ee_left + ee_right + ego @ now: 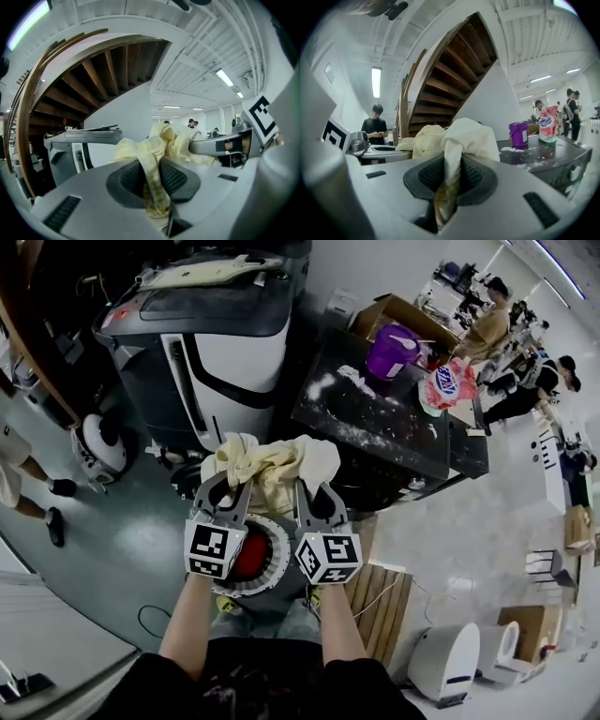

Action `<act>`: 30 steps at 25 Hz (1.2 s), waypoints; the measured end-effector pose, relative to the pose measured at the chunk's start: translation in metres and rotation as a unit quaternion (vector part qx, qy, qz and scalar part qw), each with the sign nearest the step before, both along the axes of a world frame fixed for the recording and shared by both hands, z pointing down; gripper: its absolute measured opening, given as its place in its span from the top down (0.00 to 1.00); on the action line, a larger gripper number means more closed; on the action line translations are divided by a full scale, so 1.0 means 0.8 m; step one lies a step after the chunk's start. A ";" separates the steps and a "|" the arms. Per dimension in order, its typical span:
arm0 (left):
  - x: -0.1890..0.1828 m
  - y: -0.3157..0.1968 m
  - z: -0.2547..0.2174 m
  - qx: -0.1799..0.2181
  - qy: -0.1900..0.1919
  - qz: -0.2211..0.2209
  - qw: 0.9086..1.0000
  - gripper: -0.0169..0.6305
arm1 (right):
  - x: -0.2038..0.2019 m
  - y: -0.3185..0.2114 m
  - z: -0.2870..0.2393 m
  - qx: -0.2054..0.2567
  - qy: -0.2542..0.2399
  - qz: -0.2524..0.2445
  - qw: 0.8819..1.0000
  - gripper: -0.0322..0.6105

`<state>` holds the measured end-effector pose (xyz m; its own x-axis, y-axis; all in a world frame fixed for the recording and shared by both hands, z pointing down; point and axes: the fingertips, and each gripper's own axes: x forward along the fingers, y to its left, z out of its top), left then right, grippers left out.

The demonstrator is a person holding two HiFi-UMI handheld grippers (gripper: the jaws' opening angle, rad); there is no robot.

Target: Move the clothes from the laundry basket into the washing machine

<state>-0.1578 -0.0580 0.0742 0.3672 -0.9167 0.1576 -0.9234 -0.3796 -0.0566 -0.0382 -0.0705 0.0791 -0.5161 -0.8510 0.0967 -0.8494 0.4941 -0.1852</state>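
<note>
Head view, looking steeply down: a pale yellow cloth (272, 460) bunched up and stretched between two grippers, just off the near left corner of a dark worktop (394, 432). Left gripper (228, 486) clamped on the cloth's left end, right gripper (314, 491) clamped on its right end, the two held side by side. On the worktop, a purple jar (392, 351) and a pink bag (448, 385) amid spilled white powder. Left of the worktop, a grey and white machine (216, 343). On the near side of the worktop, under the grippers, a round basket (246, 591) with a white rim and a red inside. Left gripper view: jaws closed on a twisted strand of the cloth, the rest heaped beyond the tips, the right gripper biting into that heap from the right. Right gripper view: jaws pinched tight on a fold of the cloth, with the worktop, jar and bag off to the right behind it.
</note>
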 end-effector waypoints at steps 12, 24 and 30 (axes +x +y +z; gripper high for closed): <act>0.260 -0.045 -0.012 0.011 -0.021 0.059 0.998 0.86 | 0.261 -0.030 -0.013 0.011 -0.004 0.047 0.999 0.85; 0.390 -0.066 -0.022 0.021 -0.036 0.083 0.996 0.86 | 0.387 -0.049 -0.014 0.005 -0.008 0.059 0.998 0.85; 0.386 -0.068 -0.014 0.015 -0.026 0.096 0.995 0.86 | 0.382 -0.045 -0.011 0.005 0.010 0.072 0.997 0.85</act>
<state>0.1511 -0.1123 0.0626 0.5288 -0.8344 0.1553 -0.8291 -0.5470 -0.1159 0.2677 -0.1068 0.0702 -0.3864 -0.9172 0.0974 -0.9153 0.3682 -0.1635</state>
